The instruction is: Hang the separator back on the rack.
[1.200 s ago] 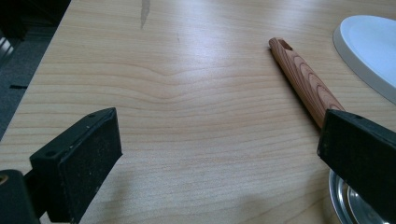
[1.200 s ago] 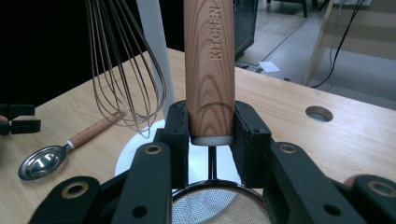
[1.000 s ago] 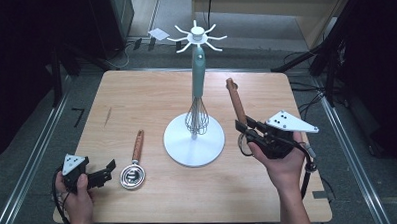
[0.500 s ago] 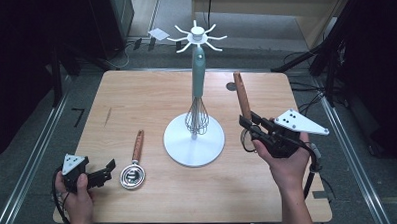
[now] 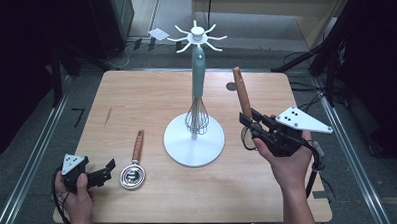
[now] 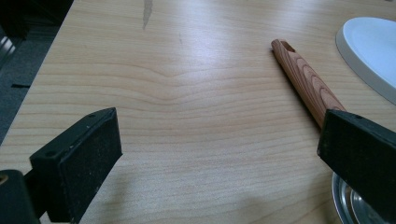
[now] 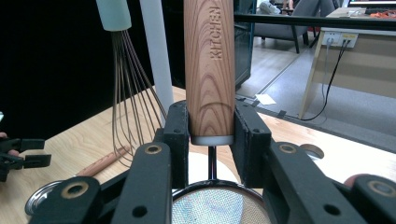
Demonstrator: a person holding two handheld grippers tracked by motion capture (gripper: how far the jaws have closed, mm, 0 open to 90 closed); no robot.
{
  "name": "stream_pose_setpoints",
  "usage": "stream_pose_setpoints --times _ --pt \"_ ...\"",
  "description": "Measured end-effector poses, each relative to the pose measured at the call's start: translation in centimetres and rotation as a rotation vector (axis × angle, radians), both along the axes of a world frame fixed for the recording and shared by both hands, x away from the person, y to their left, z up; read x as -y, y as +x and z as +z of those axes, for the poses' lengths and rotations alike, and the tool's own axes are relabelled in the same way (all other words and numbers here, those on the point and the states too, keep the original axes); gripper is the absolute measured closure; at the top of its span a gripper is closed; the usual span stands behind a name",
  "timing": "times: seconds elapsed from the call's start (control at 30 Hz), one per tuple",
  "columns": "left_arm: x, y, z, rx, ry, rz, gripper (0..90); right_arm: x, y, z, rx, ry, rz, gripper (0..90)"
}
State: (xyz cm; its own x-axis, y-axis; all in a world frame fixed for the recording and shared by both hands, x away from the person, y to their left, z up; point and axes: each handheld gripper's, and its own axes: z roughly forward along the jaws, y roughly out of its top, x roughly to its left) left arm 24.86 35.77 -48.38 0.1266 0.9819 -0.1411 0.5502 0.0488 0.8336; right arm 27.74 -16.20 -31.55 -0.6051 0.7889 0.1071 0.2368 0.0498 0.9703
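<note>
Wood-handled strainer [image 7: 209,70] (stamped KITCHEN), black-rimmed mesh.

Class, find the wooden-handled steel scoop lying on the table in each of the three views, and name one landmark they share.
High view: the wooden-handled steel scoop lies at the table's lower left, left of the stand's base.
Left gripper view: at the right, its handle slants toward the lower right corner.
Right gripper view: at the lower left, flat on the table.
Shared landmark: the white stand.
</note>
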Motion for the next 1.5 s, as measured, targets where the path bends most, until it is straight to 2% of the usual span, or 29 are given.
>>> stream_pose_setpoints --times 0.17,0.33,0.67,0.8,1.13,1.33,1.5 --pt "0.1 -0.1 0.0 0.006 0.008 0.008 0.0 -0.1 0.0 0.3 0.004 -0.011 0.000 71.0" --pt "0.1 -0.1 0.0 0.009 0.009 0.010 0.0 -0.1 -0.1 0.8 0.017 0.018 -0.001 71.0" --pt "0.2 -0.1 0.0 0.006 0.016 0.001 0.0 -1.6 -0.5 1.9 0.055 0.038 0.019 71.0" --pt "0.3 -0.2 0.0 0.004 0.027 -0.005 0.0 -1.9 -0.3 2.1 0.057 0.044 0.033 71.0" --pt "0.4 -0.1 0.0 -0.005 0.035 -0.008 0.0 -2.5 0.2 1.8 0.057 0.054 0.036 71.0" --pt "0.4 -0.2 0.0 -0.003 0.033 -0.010 0.0 -2.8 0.3 2.0 0.058 0.074 0.017 71.0" --pt "0.5 -0.2 0.0 -0.006 0.038 -0.014 0.0 -2.6 0.1 2.5 0.086 0.095 0.008 71.0"
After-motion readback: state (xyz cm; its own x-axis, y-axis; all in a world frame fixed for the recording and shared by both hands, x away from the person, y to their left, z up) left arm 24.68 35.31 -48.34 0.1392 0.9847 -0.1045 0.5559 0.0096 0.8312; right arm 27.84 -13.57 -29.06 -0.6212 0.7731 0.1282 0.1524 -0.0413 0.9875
